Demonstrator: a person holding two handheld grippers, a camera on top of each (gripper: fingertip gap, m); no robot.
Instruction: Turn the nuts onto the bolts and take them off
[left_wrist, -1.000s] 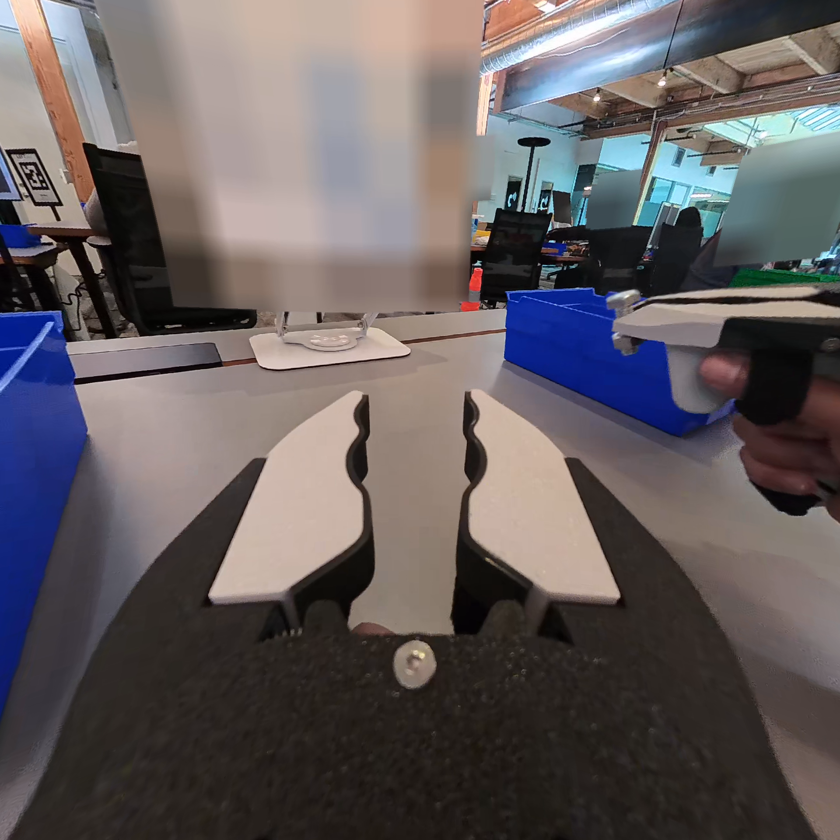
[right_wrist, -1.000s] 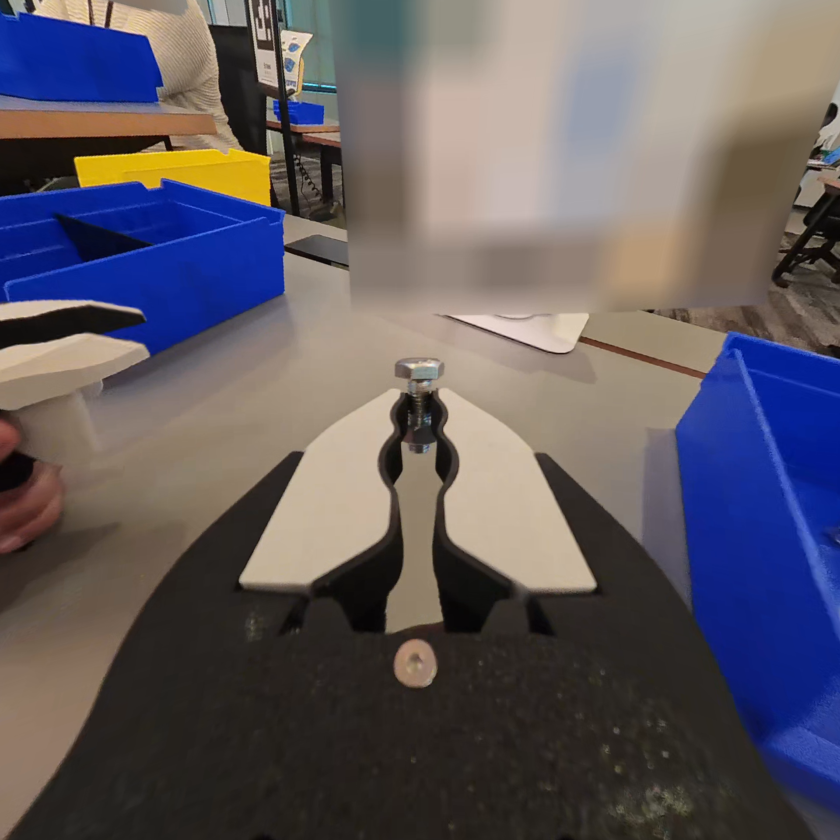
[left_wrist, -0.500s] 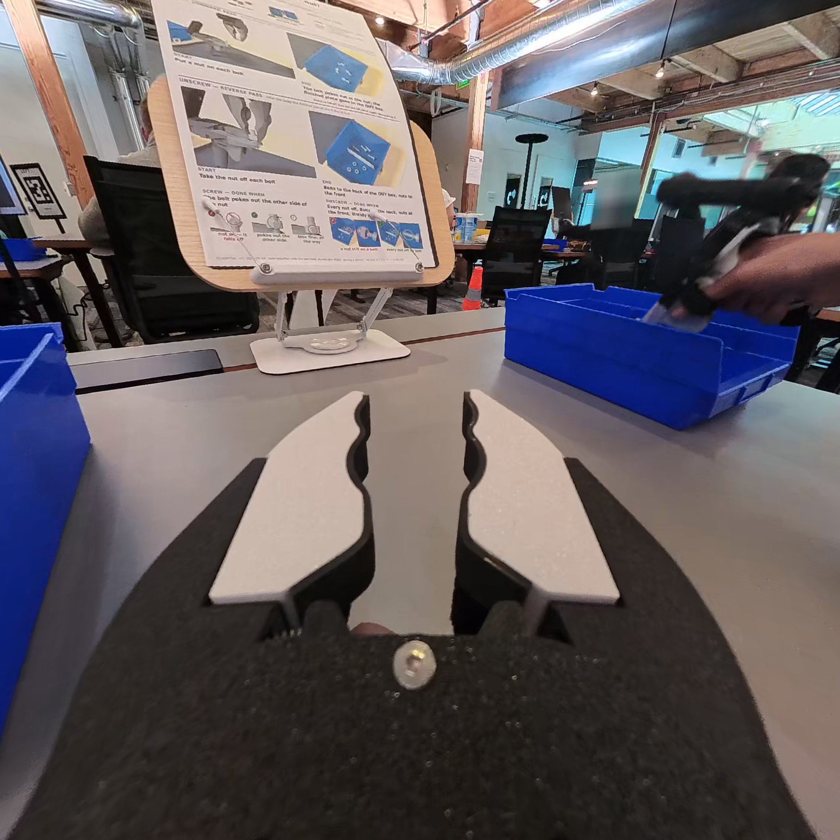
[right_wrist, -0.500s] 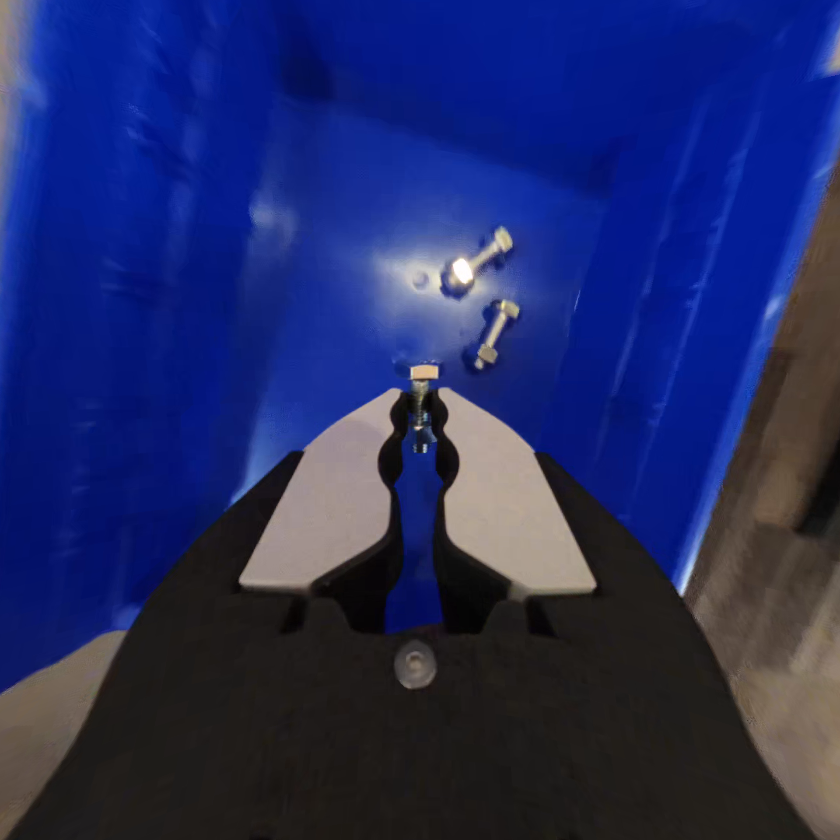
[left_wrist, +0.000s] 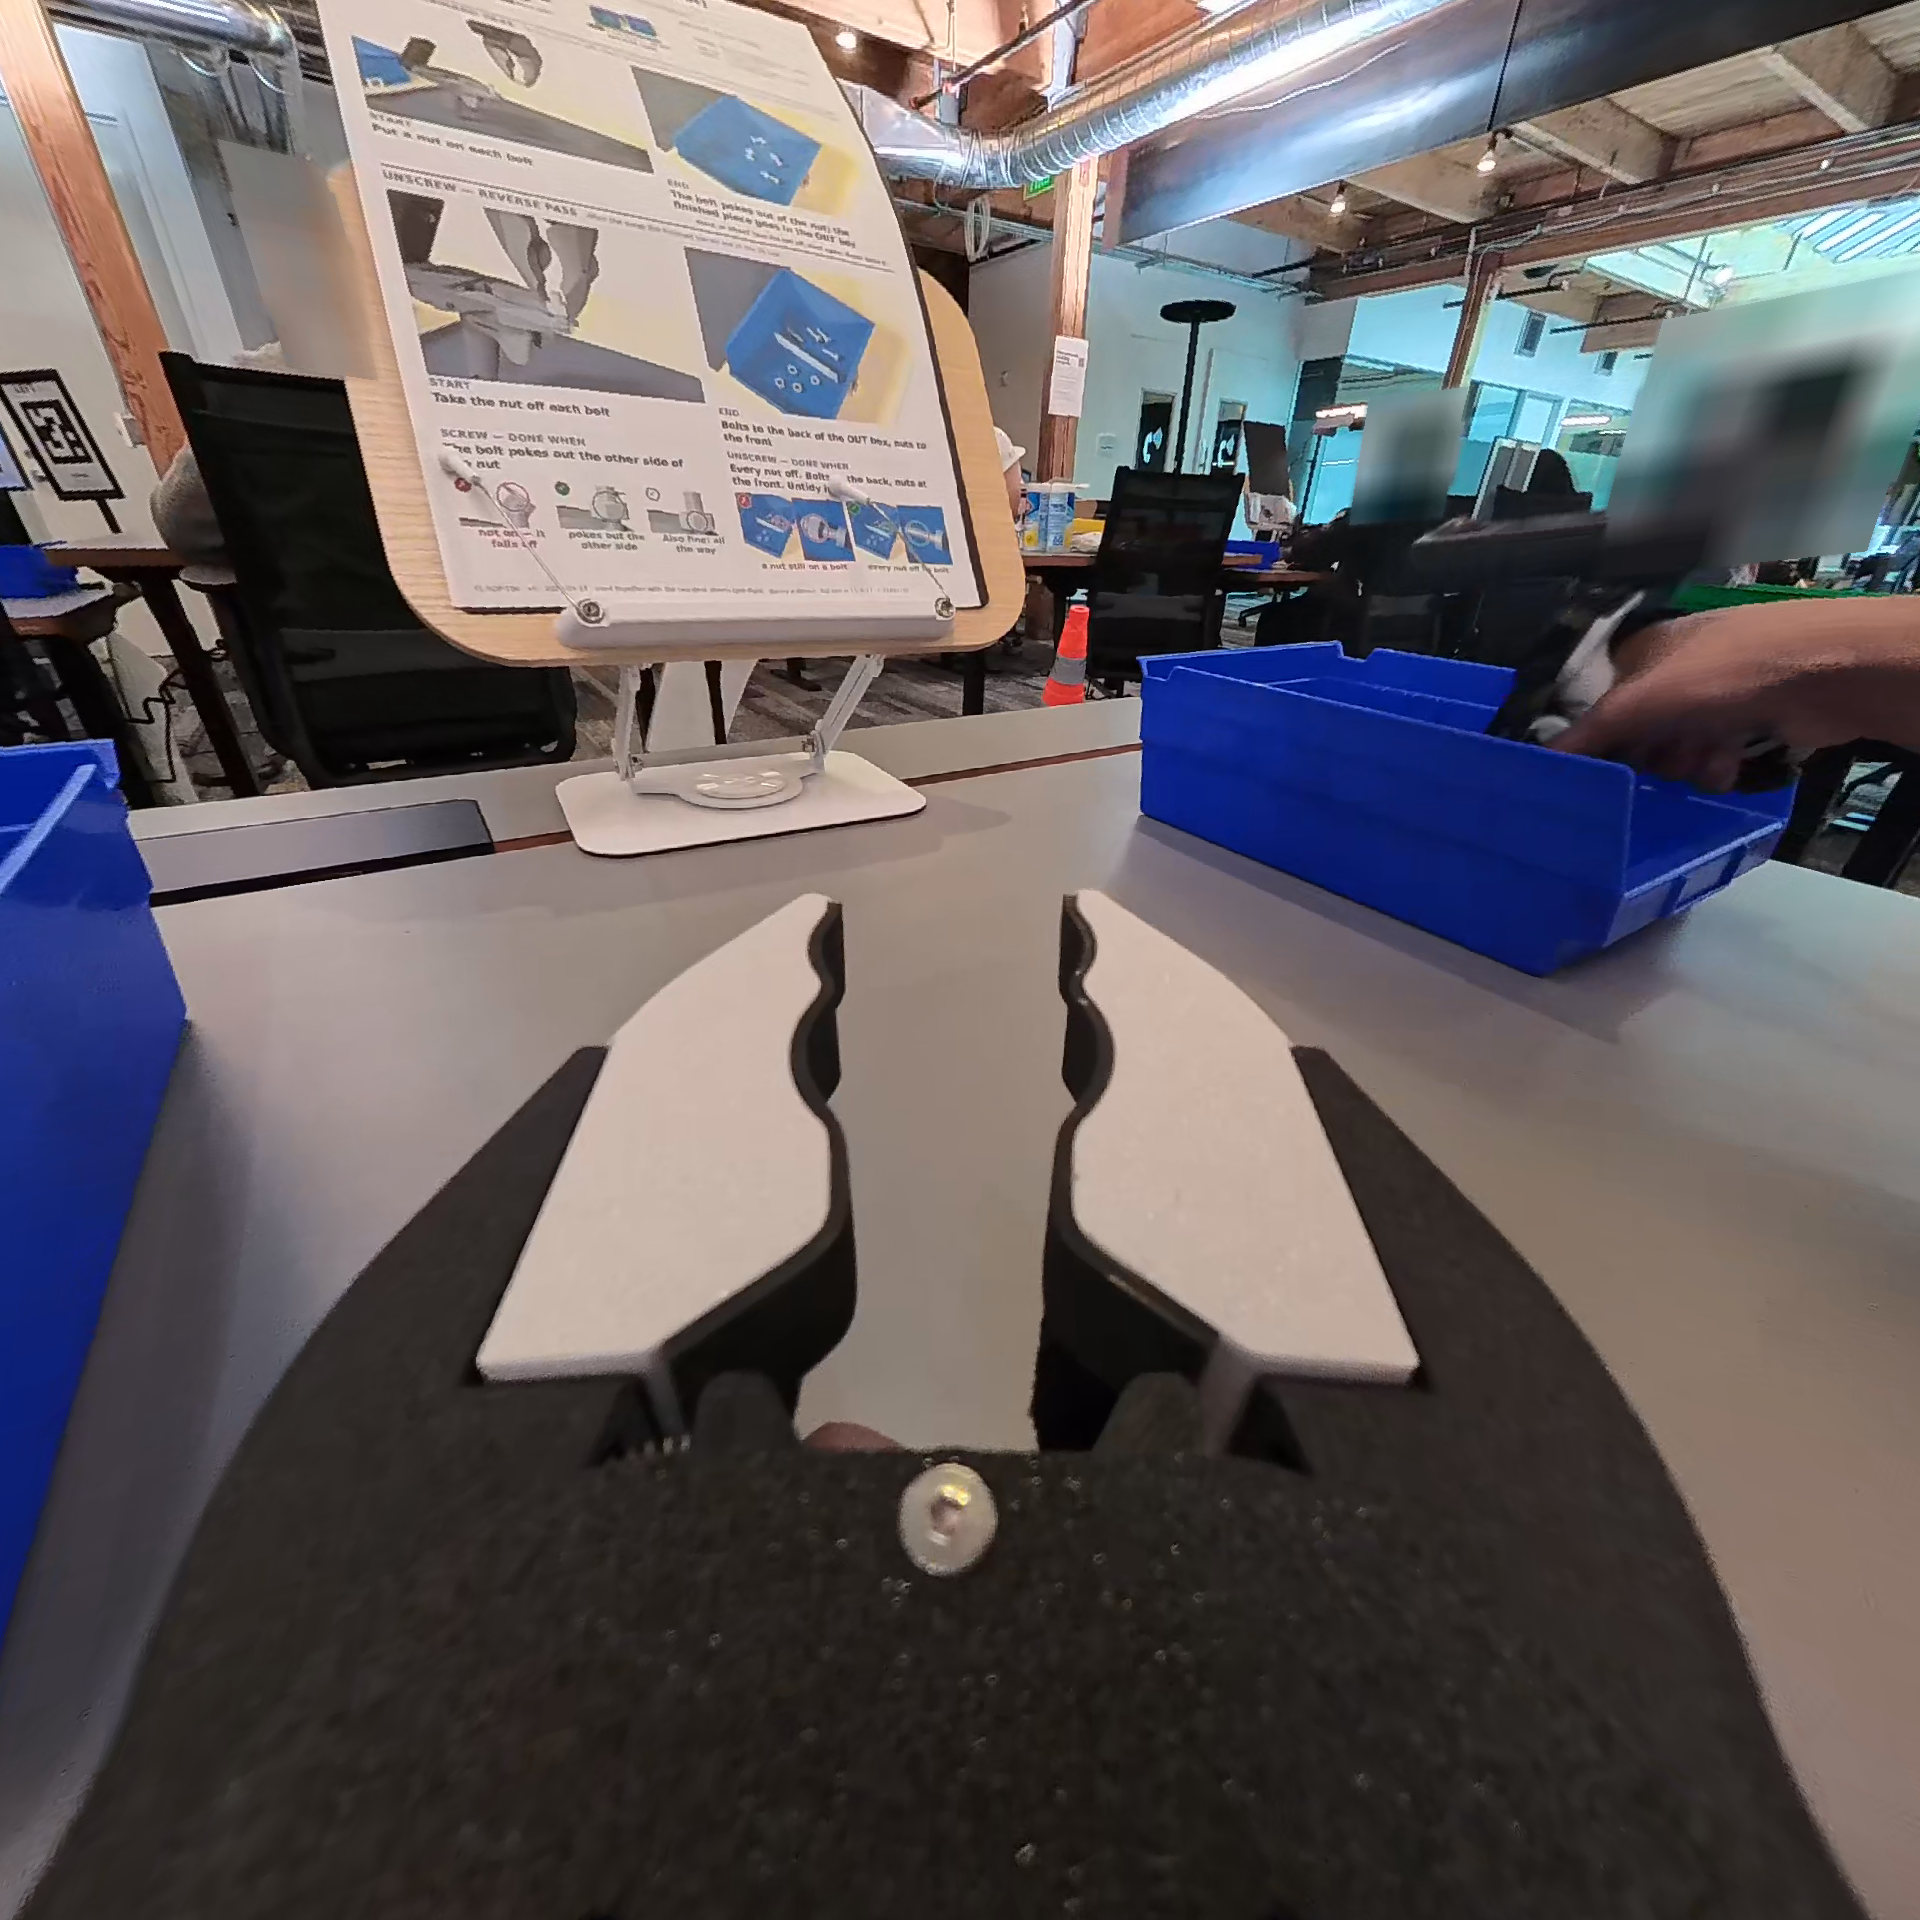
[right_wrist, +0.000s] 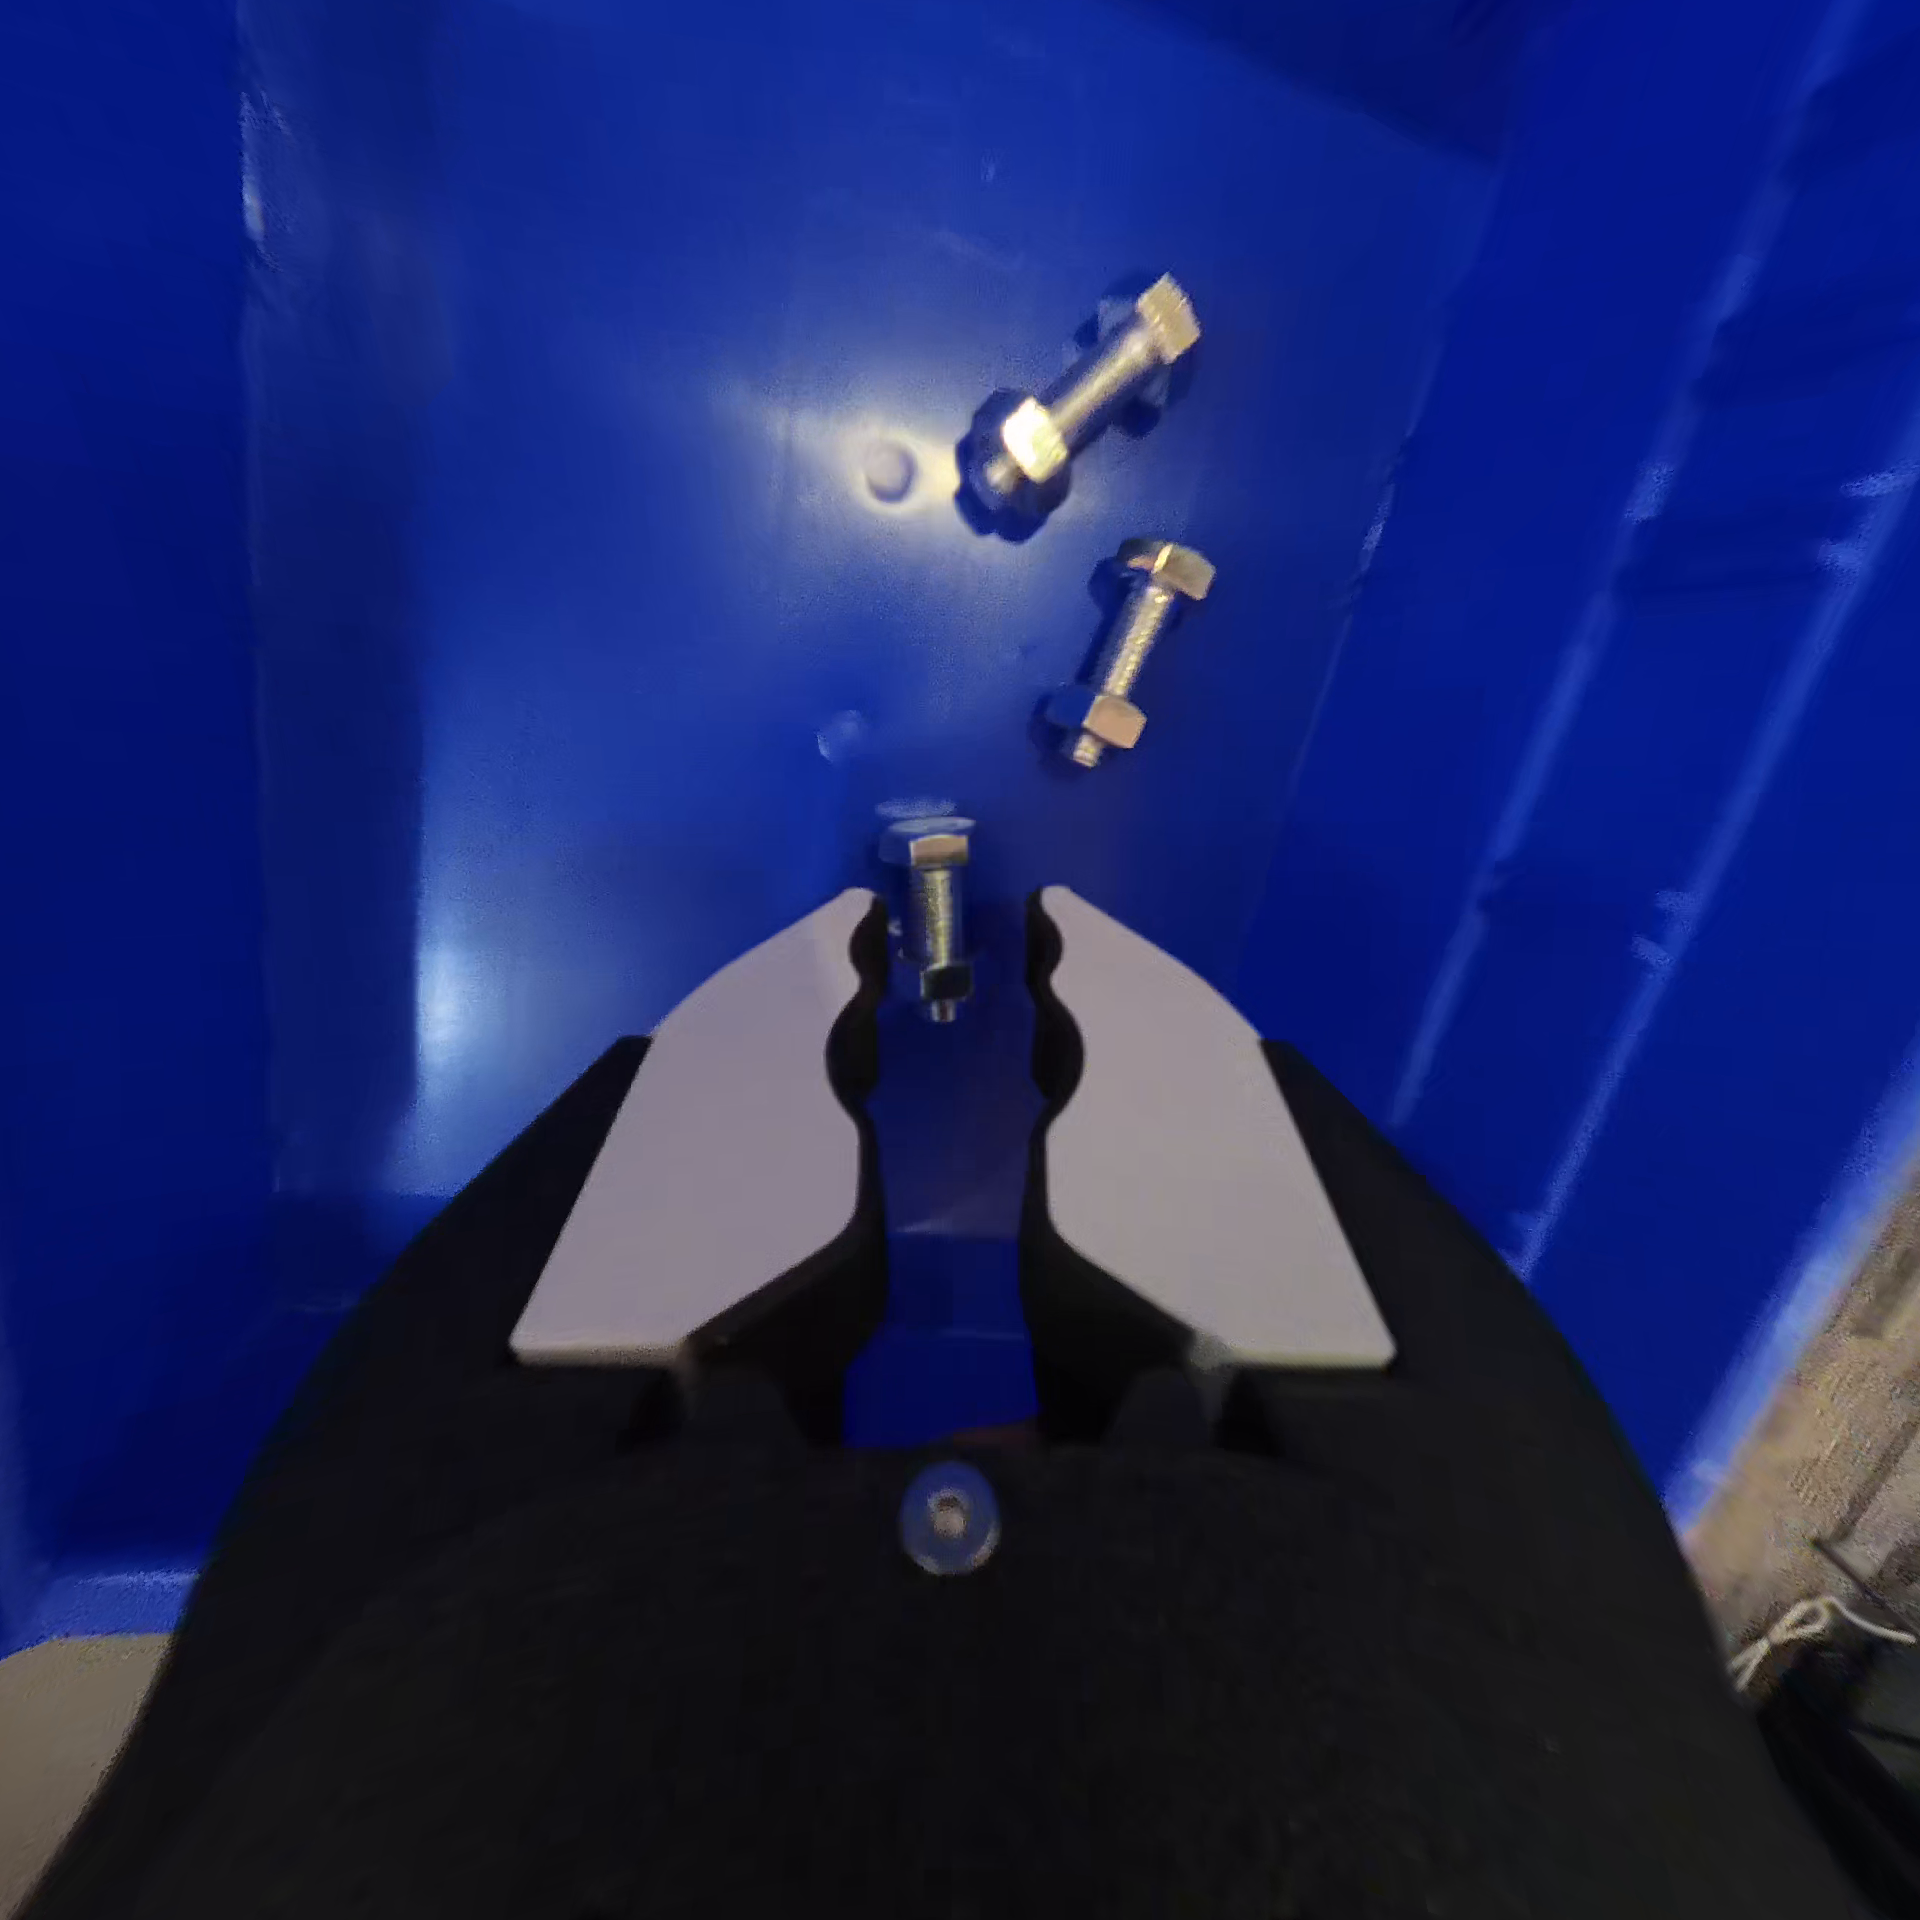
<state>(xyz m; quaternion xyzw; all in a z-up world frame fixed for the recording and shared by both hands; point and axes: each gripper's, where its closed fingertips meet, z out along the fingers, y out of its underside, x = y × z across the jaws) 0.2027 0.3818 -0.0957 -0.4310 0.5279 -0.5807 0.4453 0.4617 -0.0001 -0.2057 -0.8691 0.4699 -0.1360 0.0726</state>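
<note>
The right gripper is seen parted inside the blue bin; a bolt with nut sits at frame centre between its tips, touching the left finger or not cannot be told; two more nutted bolts lie upper right; the left gripper is held wide over the grey table, empty.

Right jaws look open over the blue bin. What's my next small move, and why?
Probably lift the right gripper straight up out of the blue plastic bin. Its jaws stand apart and the silver hex bolt with its nut sits loose between them, beside two other nutted bolts, so the drop looks finished.
</note>
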